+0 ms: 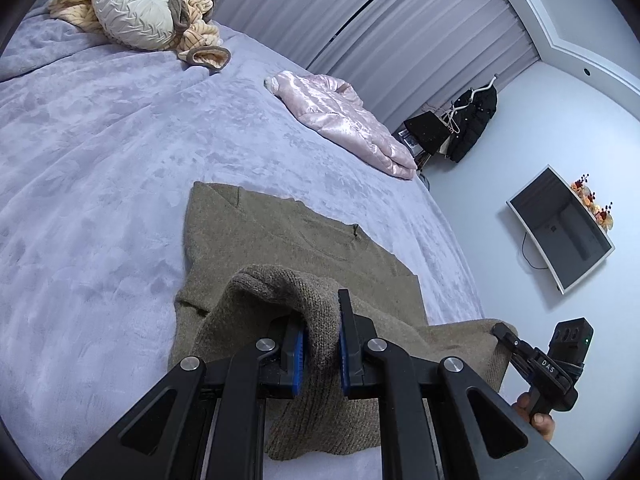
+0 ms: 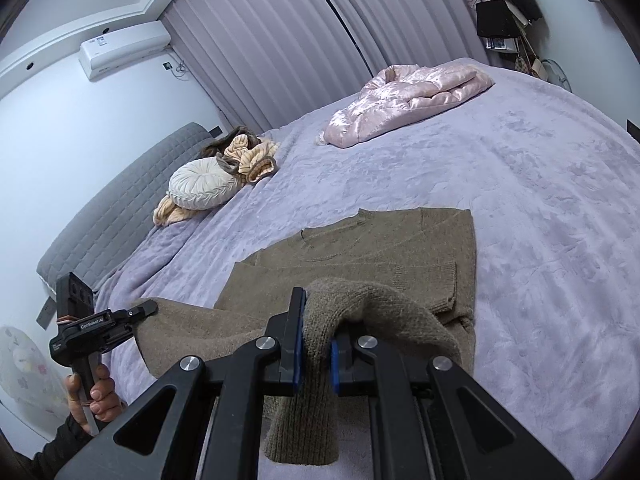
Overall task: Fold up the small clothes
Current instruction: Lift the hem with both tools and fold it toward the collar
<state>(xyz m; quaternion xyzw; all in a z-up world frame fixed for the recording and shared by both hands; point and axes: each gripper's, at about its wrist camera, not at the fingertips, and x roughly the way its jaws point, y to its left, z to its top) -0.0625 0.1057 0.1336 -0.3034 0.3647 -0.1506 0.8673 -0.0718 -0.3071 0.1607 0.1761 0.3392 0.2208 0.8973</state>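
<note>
Both tools grip the hem end of one brown sweater (image 1: pixel 296 236) on the bed (image 1: pixel 100 168): the left tool (image 1: pixel 322 344) and the right tool (image 2: pixel 318 344) are each clamped on a bunch of knit, lifted off the cover. The collar end lies flat, sleeves seemingly folded in. The step looks like the lengthwise fold; next, both corners should travel forward together and land level on the collar end. Counted: one sweater, one pink jacket (image 1: pixel 344 120), one cushion (image 1: pixel 134 8), one striped heap (image 1: pixel 200 36).
</note>
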